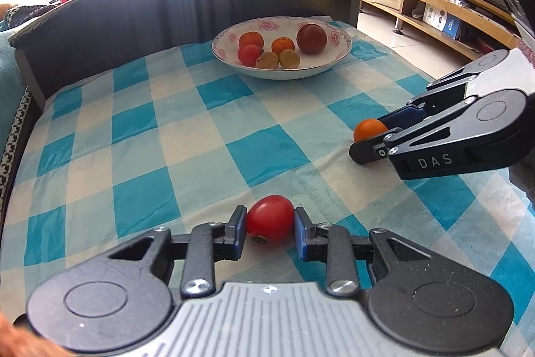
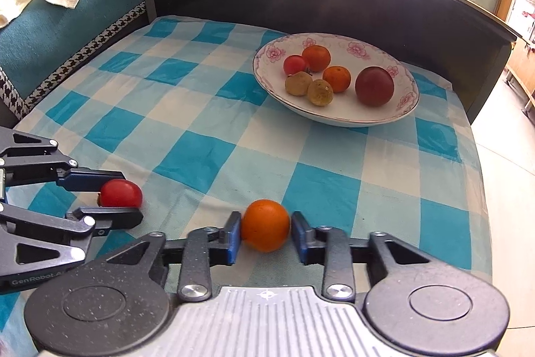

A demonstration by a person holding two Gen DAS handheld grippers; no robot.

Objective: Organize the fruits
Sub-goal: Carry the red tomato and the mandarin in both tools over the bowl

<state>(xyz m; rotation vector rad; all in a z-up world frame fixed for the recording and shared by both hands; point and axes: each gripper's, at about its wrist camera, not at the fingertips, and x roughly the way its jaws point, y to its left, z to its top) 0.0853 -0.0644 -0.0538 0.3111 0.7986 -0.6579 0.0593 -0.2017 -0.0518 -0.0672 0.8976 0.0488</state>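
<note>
Six fruits are already sitting in the flowered white ceramic bowl point(image 1: 336, 37) while, well short of it, the left gripper point(image 1: 270, 219) is pinching a red tomato point(image 1: 269, 218) and the right gripper point(image 2: 265, 227) is clamping a small orange point(image 2: 265, 225), both awaiting delivery.

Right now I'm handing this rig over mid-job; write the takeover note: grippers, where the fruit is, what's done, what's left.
Left gripper: shut on the red tomato, low over the checked cloth.
Right gripper: shut on the small orange, also down by the cloth.
Bowl at the far side already holds six fruits.
Done: both last loose fruits gripped.
Left: carry each to the bowl and release it there, probably one at a time.
</note>
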